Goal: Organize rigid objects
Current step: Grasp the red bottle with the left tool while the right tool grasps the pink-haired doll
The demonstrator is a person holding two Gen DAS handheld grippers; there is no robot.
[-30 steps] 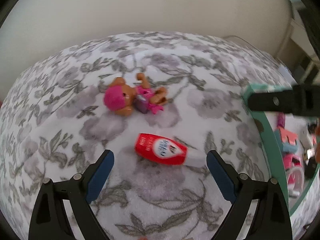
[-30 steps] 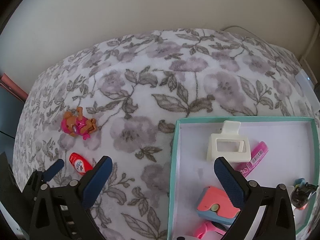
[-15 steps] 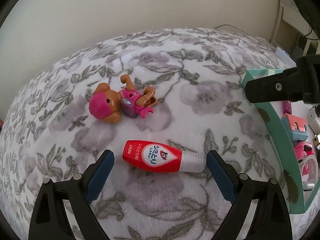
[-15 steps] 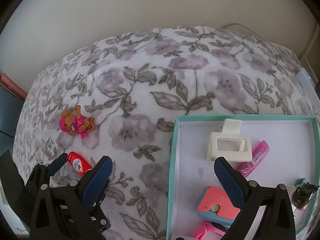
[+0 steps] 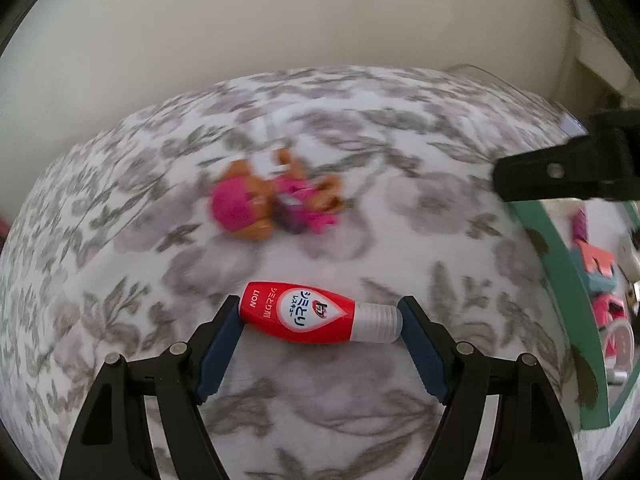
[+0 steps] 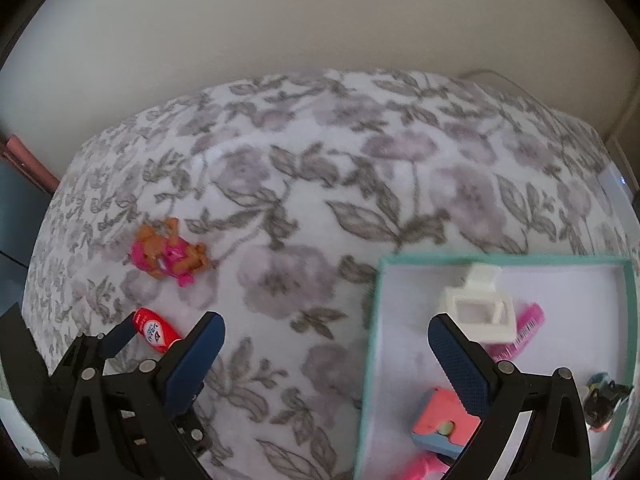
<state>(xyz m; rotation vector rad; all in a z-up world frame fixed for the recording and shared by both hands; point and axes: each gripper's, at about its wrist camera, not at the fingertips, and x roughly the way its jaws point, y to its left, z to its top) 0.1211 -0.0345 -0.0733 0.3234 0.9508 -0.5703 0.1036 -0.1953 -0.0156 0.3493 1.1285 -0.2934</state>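
So the little red bottle (image 5: 310, 317) with the clear ribbed cap is lying on its side on the flowery blanket (image 5: 400, 208), cap end pointing right in the left wrist view. The left gripper (image 5: 320, 312) is down around it lengthwise, and its jaws have just been closing in. The blue pad on the left sits right up against the bottle's flat red base, the other one right up against the cap end. Looks like they're touching both ends, so basically pinching it end to end, though it's a light-looking contact and the bottle's resting flat on the blanket.

Just past the bottle, a bit further up the blanket, there's a small toy dog (image 5: 276, 204) in a pink hat and pink outfit, flopped on its side and kinda blurry. It's near the bottle but not touching it.

Off to the right is a teal-edged box (image 6: 370, 344) with a white inside. In it: a white hair clip (image 6: 478, 308), with a pink thing with a barcode (image 6: 526, 330) right beside it and partly under it, a coral and blue block-shaped thing (image 6: 436, 426), some other pink piece at the bottom edge, and a small dark toy (image 6: 604, 398) by the right wall.

The right gripper (image 6: 326, 338) hangs over the box's left edge with fingers spread wide, nothing between them.
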